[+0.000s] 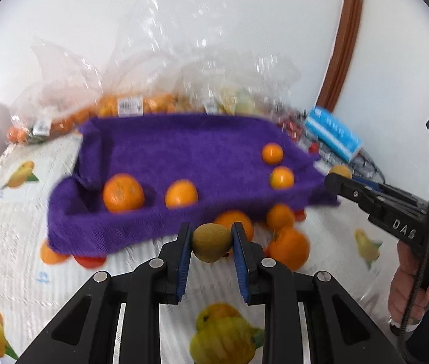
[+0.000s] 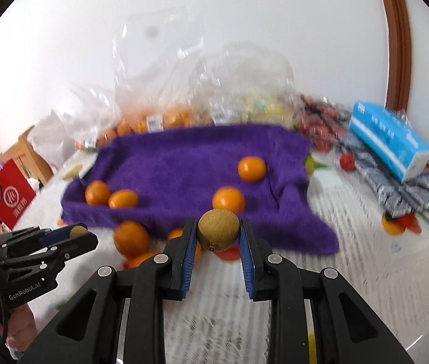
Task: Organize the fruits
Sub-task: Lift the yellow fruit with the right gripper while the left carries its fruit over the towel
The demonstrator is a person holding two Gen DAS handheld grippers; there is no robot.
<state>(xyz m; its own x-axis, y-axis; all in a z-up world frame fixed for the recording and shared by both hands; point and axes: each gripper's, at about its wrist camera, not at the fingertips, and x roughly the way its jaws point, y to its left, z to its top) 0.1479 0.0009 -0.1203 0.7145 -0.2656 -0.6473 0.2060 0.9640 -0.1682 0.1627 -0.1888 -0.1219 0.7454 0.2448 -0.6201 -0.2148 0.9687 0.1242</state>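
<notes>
At 12 o'clock beyond both grippers lies the towel (image 2: pixel 190 163), while the left gripper (image 1: pixel 211 239) and right gripper (image 2: pixel 218 233) each clamp one kiwi (image 1: pixel 211 238) above the table.

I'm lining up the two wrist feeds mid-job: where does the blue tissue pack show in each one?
Left wrist: the blue tissue pack lies right of centre, just past the far right corner of the purple towel.
Right wrist: the blue tissue pack lies at the right edge, well to the right of the purple towel, on top of grey packets.
Shared landmark: the purple towel, in mid-frame in both views.
</notes>
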